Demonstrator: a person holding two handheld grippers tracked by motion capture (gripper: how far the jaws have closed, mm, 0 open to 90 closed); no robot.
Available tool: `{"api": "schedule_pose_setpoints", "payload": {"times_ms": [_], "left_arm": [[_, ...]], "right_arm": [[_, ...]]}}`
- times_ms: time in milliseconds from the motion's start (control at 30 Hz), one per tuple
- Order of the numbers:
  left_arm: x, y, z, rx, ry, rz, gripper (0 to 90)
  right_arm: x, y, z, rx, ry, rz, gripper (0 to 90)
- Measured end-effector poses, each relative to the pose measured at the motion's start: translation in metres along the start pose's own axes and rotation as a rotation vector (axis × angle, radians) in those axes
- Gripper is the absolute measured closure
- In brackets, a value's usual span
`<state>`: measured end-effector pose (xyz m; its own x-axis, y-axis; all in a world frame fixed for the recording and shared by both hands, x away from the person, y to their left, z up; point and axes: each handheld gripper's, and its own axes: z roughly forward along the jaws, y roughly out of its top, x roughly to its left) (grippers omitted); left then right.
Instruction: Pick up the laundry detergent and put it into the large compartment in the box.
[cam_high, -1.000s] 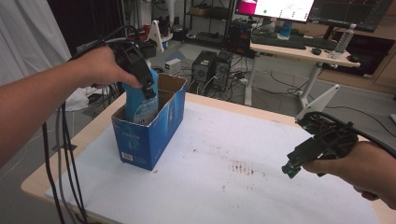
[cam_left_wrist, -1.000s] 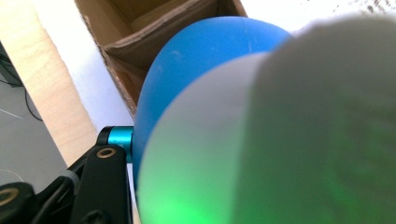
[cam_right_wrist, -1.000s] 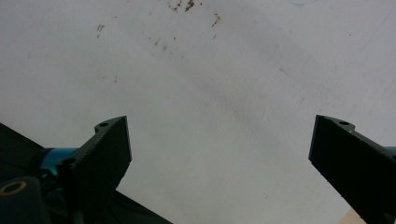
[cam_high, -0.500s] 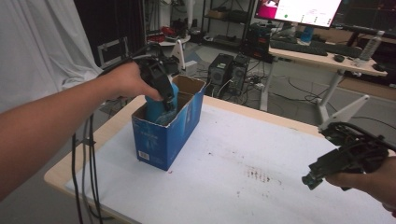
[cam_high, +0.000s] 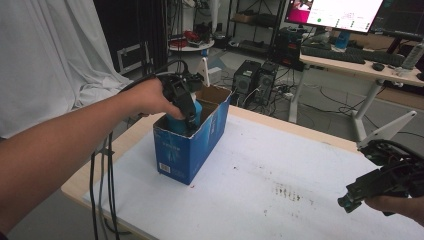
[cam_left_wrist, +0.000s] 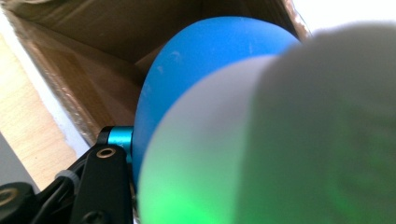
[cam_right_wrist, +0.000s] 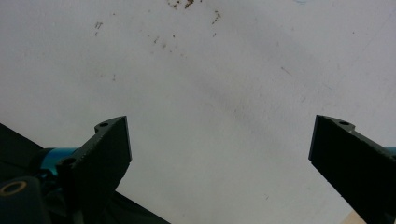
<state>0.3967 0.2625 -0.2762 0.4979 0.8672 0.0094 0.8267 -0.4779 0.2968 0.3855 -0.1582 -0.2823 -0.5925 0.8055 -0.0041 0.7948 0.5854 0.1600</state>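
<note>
An open blue cardboard box (cam_high: 187, 145) stands on the left part of the white table top (cam_high: 280, 165). My left gripper (cam_high: 187, 114) reaches down into the box's near end, shut on a blue rounded object (cam_high: 196, 111) that sticks up just above the rim. In the left gripper view the blue object (cam_left_wrist: 210, 60) sits against the brown inner walls of the box (cam_left_wrist: 93, 70), and a blurred pale grey shape (cam_left_wrist: 303, 140) with a green tinge lies close to the lens. My right gripper (cam_high: 350, 199) hovers low over the table at the right, open, with nothing between its jaws (cam_right_wrist: 219, 149).
Small brown stains (cam_high: 287, 192) mark the table between the box and the right gripper. Black cables (cam_high: 102, 185) hang off the table's left edge. Beyond the table are computer towers (cam_high: 257, 80), a desk with a monitor (cam_high: 345, 12) and a white curtain (cam_high: 50, 55).
The left gripper has sunk a little deeper into the box with the blue object. The right gripper has drifted toward the right edge, still open.
</note>
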Motion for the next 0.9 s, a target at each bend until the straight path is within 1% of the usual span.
{"api": "schedule_pose_setpoints", "payload": {"times_ms": [100,133,267,367,500,633,700,900], "left_arm": [[0.0,-0.001,0.002,-0.001,0.0,0.025,43.4],[-0.001,-0.002,0.003,-0.002,-0.001,0.024,43.4],[-0.002,-0.003,0.007,0.002,-0.007,0.06,43.4],[-0.001,-0.003,0.01,0.006,-0.012,0.065,43.4],[-0.001,-0.004,0.013,0.007,-0.018,0.086,43.4],[0.0,-0.006,0.017,0.012,-0.031,0.095,43.4],[-0.001,-0.006,0.019,0.013,-0.03,0.105,43.4],[0.0,-0.009,0.026,0.016,-0.037,0.106,43.4]], "right_arm": [[0.0,0.0,0.0,-0.002,0.001,0.001,4.9],[0.0,0.0,0.0,-0.001,0.002,0.001,4.9],[0.0,-0.001,0.002,0.001,0.005,0.001,4.9],[-0.001,-0.001,0.002,0.002,0.005,0.003,4.9],[-0.002,-0.001,0.003,0.003,0.006,0.004,4.9],[-0.003,-0.001,0.004,0.001,0.008,0.004,4.9],[-0.003,-0.001,0.005,0.003,0.012,0.004,4.9],[-0.003,0.0,0.008,0.004,0.016,0.002,4.9]]}}
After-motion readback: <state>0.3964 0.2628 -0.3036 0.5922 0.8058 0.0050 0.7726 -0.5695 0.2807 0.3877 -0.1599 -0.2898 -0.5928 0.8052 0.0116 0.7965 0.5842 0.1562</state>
